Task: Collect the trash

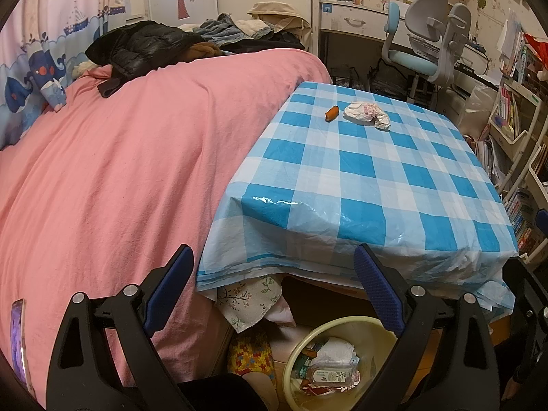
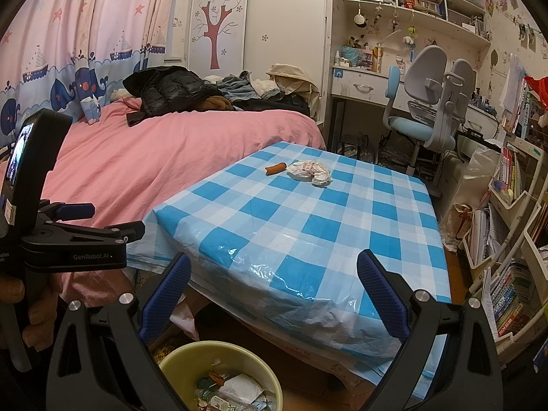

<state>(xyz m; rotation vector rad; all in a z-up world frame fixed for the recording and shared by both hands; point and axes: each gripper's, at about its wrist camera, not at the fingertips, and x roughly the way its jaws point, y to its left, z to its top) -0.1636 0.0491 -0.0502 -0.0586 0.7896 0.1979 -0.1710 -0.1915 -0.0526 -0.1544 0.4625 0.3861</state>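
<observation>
Orange item: small orange sausage-shaped scrap (image 2: 275,168) is lying at upper centre, long axis running left-right, just beside crumpled white paper wrapper (image 2: 310,172) on the blue-checked bench (image 2: 308,226).
Bin: yellow plastic trash bin (image 2: 178,359) is sitting at bottom edge.
Nearer hand: neither; cannot tell.
Jaws: right hand-held gripper (image 2: 273,298) and left hand-held gripper (image 1: 272,289) are both gaping wide, empty.

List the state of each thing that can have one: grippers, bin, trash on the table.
Left gripper: open, empty.
Right gripper: open, empty.
Bin: on the floor by the table, partly filled with trash.
Crumpled wrapper: lying on the table, not yet collected.
Orange scrap: lying beside the wrapper, apart from it.
</observation>
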